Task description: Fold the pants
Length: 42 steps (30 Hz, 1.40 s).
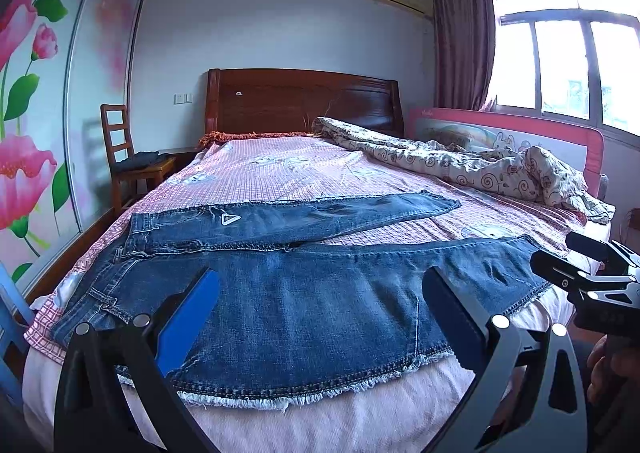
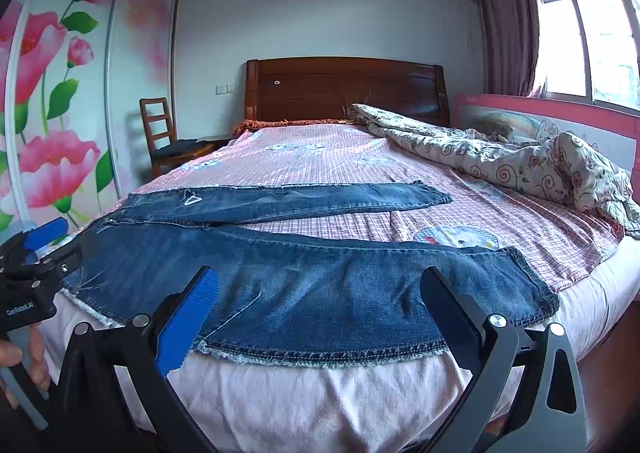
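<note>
Blue jeans lie spread flat on the bed, waist to the left and both legs running right. The far leg is apart from the near leg, whose frayed edge lies along the mattress front. My left gripper hovers open over the near leg's left half, nothing between its fingers. My right gripper is open over the same leg's right half, near the hem. Each gripper shows in the other's view: the right gripper, the left gripper.
The bed has a pink checked sheet, a rumpled patterned quilt at the back right and a pink side rail. A wooden chair and a flowered wardrobe stand to the left. A hand holds the left gripper's handle.
</note>
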Each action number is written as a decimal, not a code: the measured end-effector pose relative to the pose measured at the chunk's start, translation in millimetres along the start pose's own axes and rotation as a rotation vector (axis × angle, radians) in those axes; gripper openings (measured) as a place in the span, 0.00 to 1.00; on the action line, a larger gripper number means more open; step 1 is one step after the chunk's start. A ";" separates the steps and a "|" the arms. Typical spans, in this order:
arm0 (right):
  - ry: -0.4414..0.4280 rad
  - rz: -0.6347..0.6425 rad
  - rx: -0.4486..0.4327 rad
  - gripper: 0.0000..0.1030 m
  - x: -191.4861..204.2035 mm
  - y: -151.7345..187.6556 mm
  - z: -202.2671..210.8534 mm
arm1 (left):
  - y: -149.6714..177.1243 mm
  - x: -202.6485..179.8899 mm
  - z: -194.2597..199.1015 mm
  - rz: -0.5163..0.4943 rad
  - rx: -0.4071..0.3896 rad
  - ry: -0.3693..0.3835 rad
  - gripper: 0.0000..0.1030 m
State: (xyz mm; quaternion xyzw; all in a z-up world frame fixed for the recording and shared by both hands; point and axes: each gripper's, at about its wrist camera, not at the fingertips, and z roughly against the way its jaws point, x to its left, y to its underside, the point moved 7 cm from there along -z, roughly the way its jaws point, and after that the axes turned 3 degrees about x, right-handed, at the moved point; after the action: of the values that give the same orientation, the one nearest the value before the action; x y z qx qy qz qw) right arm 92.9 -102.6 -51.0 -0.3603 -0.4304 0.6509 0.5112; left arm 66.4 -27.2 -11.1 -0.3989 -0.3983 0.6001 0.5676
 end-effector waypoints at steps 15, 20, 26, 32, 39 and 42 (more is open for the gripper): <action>0.001 0.004 0.006 0.97 0.2 -0.1 -0.6 | 1.6 0.7 0.0 -0.001 0.002 -0.001 0.98; -0.005 -0.009 -0.003 0.97 -0.2 -0.1 0.8 | 3.1 1.4 -0.2 0.000 0.005 -0.002 0.98; -0.009 -0.018 0.016 0.97 0.1 4.8 0.4 | 3.8 0.2 -0.6 -0.002 0.008 0.002 0.98; -0.005 -0.024 0.033 0.97 -5.3 4.1 -1.6 | 0.9 -2.6 -2.2 -0.007 0.007 0.011 0.98; -0.011 -0.051 0.032 0.97 -7.6 3.6 -1.2 | 0.6 -8.5 -3.6 -0.018 0.013 0.018 0.98; -0.020 -0.069 0.041 0.97 -8.5 3.9 -1.9 | 1.1 -9.4 -4.7 -0.020 0.019 0.021 0.98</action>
State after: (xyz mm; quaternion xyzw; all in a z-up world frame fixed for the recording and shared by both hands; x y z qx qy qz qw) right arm 95.1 -110.9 -55.0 -0.3284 -0.4342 0.6450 0.5363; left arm 70.7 -36.5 -13.6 -0.3958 -0.3906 0.5939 0.5814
